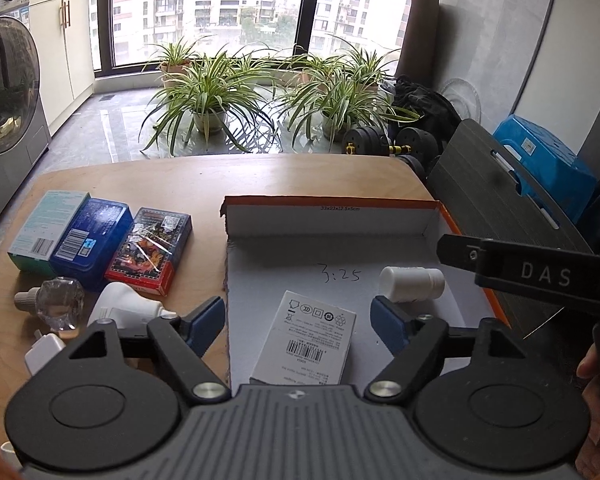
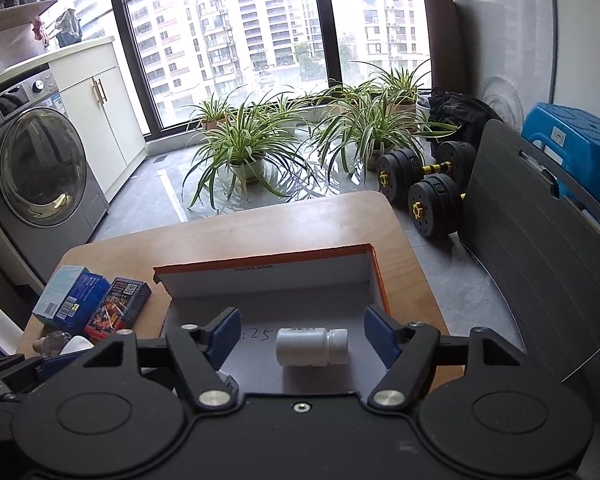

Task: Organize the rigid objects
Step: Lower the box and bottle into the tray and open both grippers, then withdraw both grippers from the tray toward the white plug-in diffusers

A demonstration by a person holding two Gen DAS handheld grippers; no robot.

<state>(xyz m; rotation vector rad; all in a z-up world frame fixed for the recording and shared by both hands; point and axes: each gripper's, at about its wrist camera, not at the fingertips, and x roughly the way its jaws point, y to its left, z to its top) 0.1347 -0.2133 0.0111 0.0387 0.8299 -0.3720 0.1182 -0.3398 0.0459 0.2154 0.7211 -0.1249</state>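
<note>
While both the left gripper (image 1: 298, 320) and right gripper (image 2: 300, 338) stood spread and empty, a white plastic bottle (image 2: 311, 347) and a white carton (image 1: 306, 342) lay inside the orange-edged cardboard tray (image 1: 328, 200); three printed boxes (image 1: 100, 246) waited near the wooden table's (image 1: 260, 176) left edge.
</note>
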